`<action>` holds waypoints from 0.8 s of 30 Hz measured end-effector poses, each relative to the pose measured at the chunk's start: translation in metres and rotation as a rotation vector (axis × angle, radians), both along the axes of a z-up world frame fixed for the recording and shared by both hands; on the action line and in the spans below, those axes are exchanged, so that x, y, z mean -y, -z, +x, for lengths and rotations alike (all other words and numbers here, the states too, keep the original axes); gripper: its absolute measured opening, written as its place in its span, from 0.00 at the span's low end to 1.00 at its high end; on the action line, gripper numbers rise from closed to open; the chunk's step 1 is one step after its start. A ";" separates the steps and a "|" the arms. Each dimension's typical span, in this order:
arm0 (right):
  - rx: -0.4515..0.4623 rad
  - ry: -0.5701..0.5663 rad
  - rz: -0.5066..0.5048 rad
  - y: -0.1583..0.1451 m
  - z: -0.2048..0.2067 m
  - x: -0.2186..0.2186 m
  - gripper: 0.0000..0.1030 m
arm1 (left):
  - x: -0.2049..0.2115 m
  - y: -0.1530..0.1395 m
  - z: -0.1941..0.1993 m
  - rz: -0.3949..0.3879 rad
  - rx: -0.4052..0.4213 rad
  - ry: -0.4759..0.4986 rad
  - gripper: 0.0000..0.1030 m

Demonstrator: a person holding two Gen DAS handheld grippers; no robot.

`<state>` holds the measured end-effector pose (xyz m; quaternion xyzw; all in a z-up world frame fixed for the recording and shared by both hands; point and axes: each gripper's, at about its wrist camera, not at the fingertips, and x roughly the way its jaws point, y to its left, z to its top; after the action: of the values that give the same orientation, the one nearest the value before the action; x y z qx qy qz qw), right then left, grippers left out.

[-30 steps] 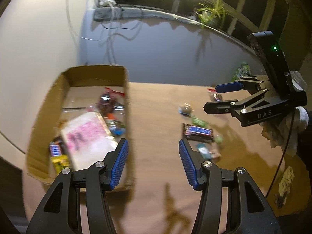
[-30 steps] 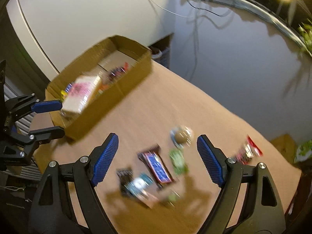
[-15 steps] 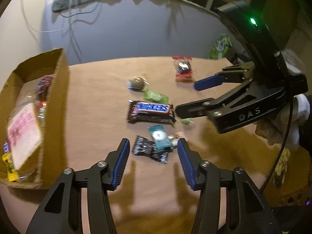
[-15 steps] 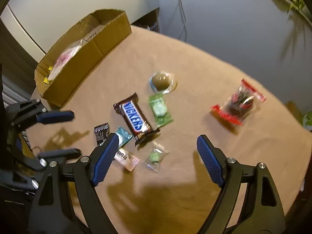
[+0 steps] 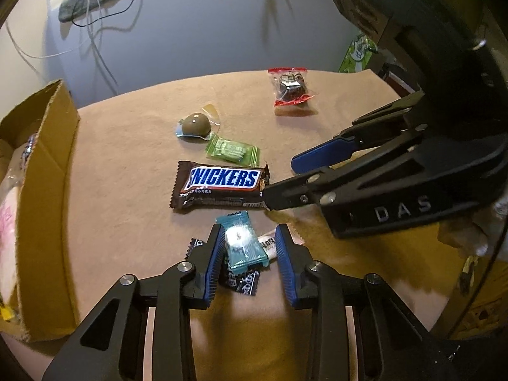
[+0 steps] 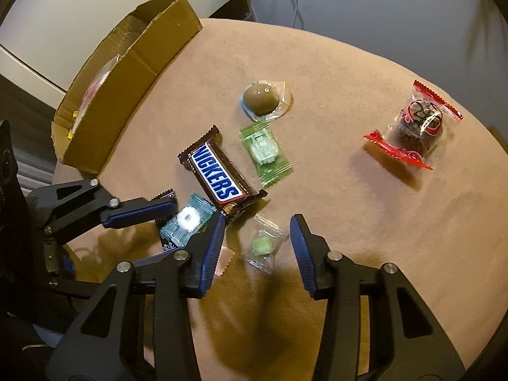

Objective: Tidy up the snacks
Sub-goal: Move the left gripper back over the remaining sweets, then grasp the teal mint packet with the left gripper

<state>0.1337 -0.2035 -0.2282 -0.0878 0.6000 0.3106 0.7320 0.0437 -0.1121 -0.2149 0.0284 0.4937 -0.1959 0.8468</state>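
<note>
Both grippers are at the pick-up step, each with jaws that have just been closing. The left gripper (image 5: 247, 247) straddles the teal candy (image 5: 243, 243) on the table (image 5: 127, 146), pads beside it, not yet pinching. The right gripper (image 6: 257, 244) brackets the clear-wrapped green candy (image 6: 263, 243), fingers apart. Next comes the squeeze, then a carry to the cardboard box (image 6: 127, 73) (already holding snacks).
</note>
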 end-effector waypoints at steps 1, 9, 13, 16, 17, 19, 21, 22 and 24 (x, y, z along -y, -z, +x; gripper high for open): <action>0.002 -0.002 -0.004 0.000 -0.001 -0.001 0.43 | 0.002 0.002 0.001 0.009 0.001 0.002 0.30; 0.023 -0.018 -0.040 0.001 -0.006 -0.010 0.39 | 0.004 0.009 0.005 0.042 0.015 -0.008 0.30; 0.021 -0.033 -0.066 0.007 -0.010 -0.012 0.36 | 0.006 0.010 0.003 0.044 0.028 0.009 0.24; 0.041 -0.046 -0.084 0.008 -0.014 -0.016 0.30 | 0.009 0.010 0.001 0.049 0.040 0.023 0.20; 0.040 -0.049 -0.083 0.008 -0.015 -0.017 0.26 | 0.009 0.010 0.001 0.055 0.045 0.028 0.20; 0.040 -0.052 -0.082 0.007 -0.017 -0.017 0.25 | 0.009 0.010 0.000 0.055 0.046 0.033 0.20; 0.047 -0.056 -0.083 0.007 -0.019 -0.018 0.24 | 0.008 0.010 -0.002 0.053 0.045 0.036 0.20; 0.048 -0.056 -0.082 0.007 -0.020 -0.017 0.24 | 0.007 0.009 -0.003 0.053 0.045 0.038 0.20; 0.049 -0.050 -0.076 0.007 -0.019 -0.014 0.23 | 0.008 0.009 -0.004 0.058 0.047 0.043 0.19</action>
<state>0.1148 -0.1890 -0.2349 -0.1381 0.5909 0.3035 0.7346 0.0397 -0.1198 -0.2238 0.0684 0.4783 -0.1988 0.8526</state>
